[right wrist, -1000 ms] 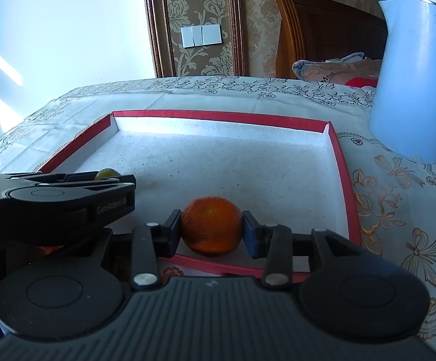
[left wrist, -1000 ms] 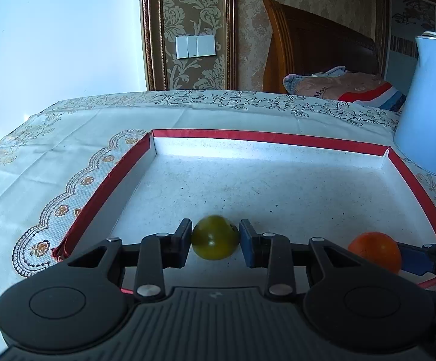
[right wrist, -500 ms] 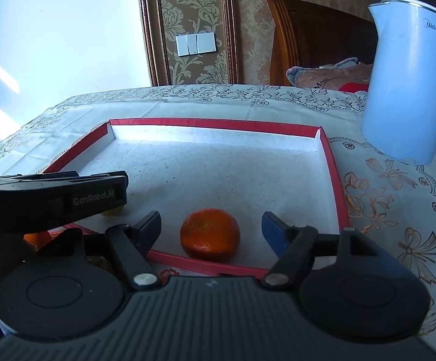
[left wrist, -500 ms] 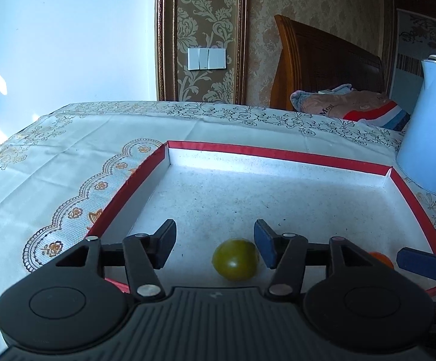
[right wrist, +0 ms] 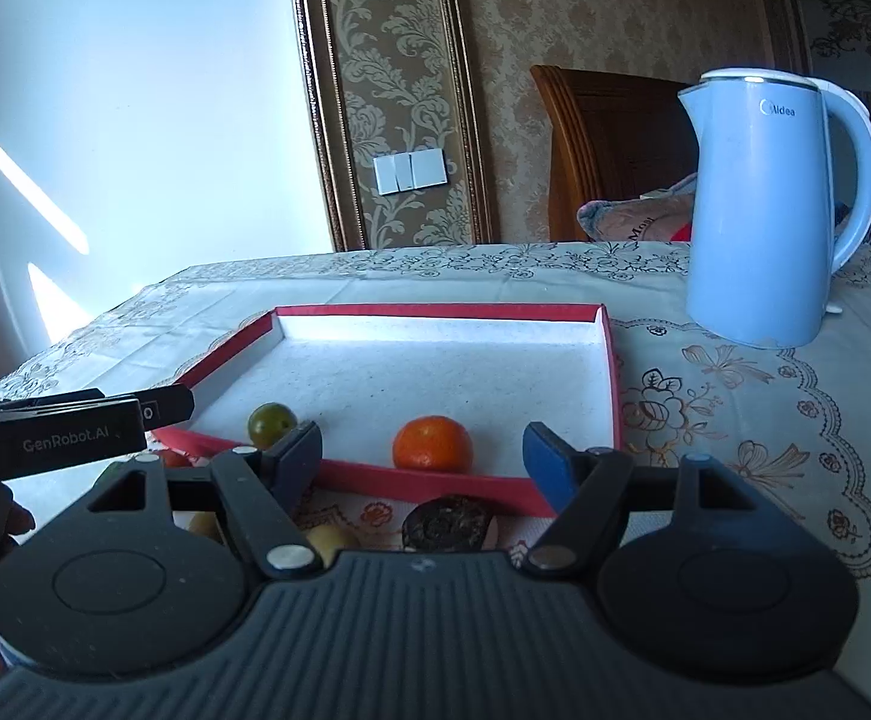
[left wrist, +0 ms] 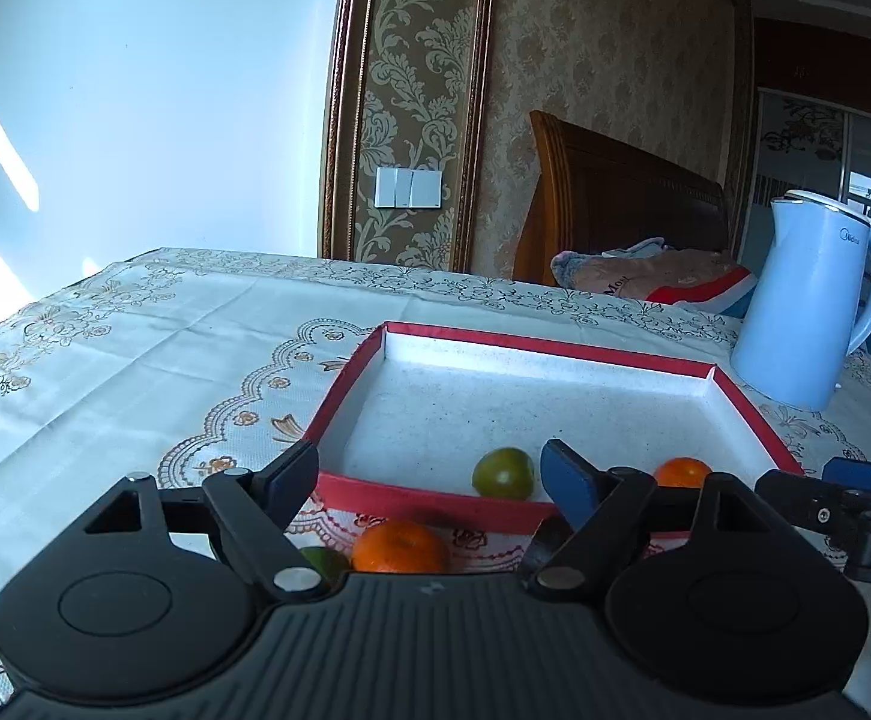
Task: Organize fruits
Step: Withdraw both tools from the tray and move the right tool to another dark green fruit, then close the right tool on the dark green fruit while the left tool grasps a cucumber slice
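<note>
one tablecloth [left wrist: 135, 348] | red-rimmed tray [right wrist: 606, 372] | blue kettle [right wrist: 759, 210] | wallpapered wall [left wrist: 603, 60]

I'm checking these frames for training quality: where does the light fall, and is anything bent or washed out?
Left wrist view: sunlight streaks the blue-white wall; the door frame bows from the fisheye; the tray has a brightly lit far wall. Right wrist view: the same streaks on the wall; the kettle leans inward; the orange is sharp, with no motion blur.

Two low, close looks across the table, slightly downward, toward the far wall. Shared in both: red tray [left wrist: 429, 495] [right wrist: 435, 483], blue kettle [left wrist: 807, 312] [right wrist: 759, 210].
</note>
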Available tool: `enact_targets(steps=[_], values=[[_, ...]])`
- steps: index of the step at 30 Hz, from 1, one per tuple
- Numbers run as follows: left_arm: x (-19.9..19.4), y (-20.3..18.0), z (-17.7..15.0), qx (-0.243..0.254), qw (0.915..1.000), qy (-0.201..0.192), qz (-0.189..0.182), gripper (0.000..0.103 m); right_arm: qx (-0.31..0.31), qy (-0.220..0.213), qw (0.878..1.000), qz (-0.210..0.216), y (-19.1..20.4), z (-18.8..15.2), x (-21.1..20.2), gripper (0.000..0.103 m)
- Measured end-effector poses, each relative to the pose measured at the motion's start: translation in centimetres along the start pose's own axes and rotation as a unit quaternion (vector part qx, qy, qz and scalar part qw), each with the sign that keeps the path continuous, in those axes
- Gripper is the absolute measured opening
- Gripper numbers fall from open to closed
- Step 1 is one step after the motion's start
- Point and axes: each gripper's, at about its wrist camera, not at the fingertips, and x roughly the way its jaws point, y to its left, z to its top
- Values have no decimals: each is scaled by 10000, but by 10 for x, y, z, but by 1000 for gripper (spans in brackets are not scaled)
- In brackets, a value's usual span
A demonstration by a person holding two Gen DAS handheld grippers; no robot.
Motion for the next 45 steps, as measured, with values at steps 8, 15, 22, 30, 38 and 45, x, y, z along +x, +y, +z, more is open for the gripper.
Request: enact_targets(steps=[8,15,22,30,38,45], values=[[-30,19,-20,66,10000,-34,-37,81,-385,216,9989,186,20,-27,-31,60],[-28,24,-34,224,9996,100,143,81,-542,610,9965,178,30,-38,-19,52],[-29,31,-38,167,9996,202,107,81,-525,880,9947,87,32,-39,2,52],[-24,38,-37,94,9993,351,64,81,-450,1040,9934,196,33,-45,14,31],[-6,41,-29,447,9971,525,336,81,-346,981,9942,268,29,-47,12,31],[10,44,-26,646,9938,844,324,81,-259,977,9944,315,26,-46,12,31]])
